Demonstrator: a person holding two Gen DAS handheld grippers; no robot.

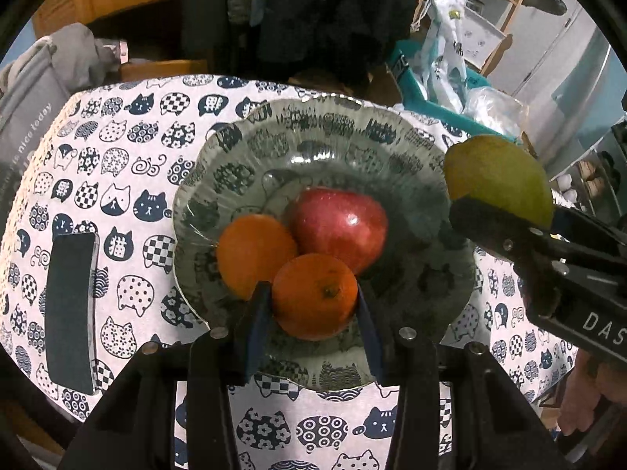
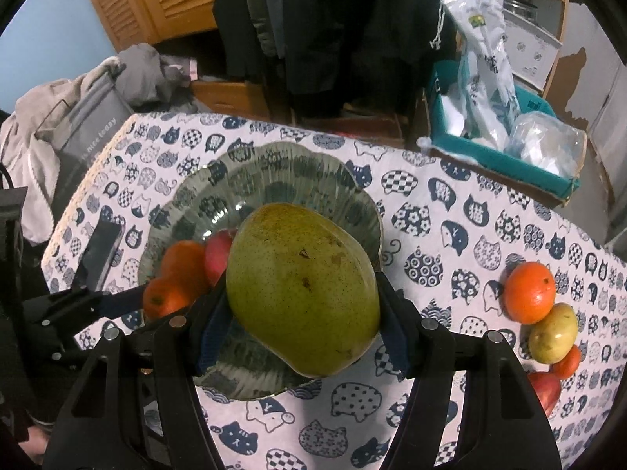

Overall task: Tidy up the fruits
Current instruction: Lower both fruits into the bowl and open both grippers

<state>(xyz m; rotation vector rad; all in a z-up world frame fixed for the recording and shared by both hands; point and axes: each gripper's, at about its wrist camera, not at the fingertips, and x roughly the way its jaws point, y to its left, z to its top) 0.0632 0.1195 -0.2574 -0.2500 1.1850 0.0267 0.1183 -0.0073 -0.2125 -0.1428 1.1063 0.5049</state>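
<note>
Table covered with a white cloth (image 1: 129, 149) printed with dark blue cat heads. Far left on it: a flat dark phone (image 1: 70, 313) lying face up, just beside the plate's left rim.

Centre: glass plate (image 1: 333, 133) with a fluted, scalloped rim; the cat print shows through it. In the plate: one orange (image 1: 250, 252) at left, a red apple (image 1: 341, 227) behind and to its right, the two touching.

Left gripper (image 1: 313, 301): jaws clamped on a second orange (image 1: 315, 293), blue pads pressed on both its sides, stem end facing up. This orange sits against the other orange and the apple, low over the plate's near half; contact with the plate cannot be confirmed.

Right gripper (image 2: 301, 313): jaws partway apart and pressed on a large green mango (image 2: 301, 286), pads on its two flanks. Mango is carried over the plate's right side, above the fruit, not touching it; in the left wrist view it sits at the plate's right rim.

Right end of the table, well apart from the plate: a loose group of fruit, touching one another. Orange (image 2: 529, 291) farthest back, small yellow-green fruit (image 2: 552, 338) next, a smaller orange fruit (image 2: 568, 360), and a red fruit (image 2: 546, 389) nearest, partly hidden by the gripper finger.

Beyond the table's right far corner: teal box (image 2: 490, 156) holding plastic bags.
</note>
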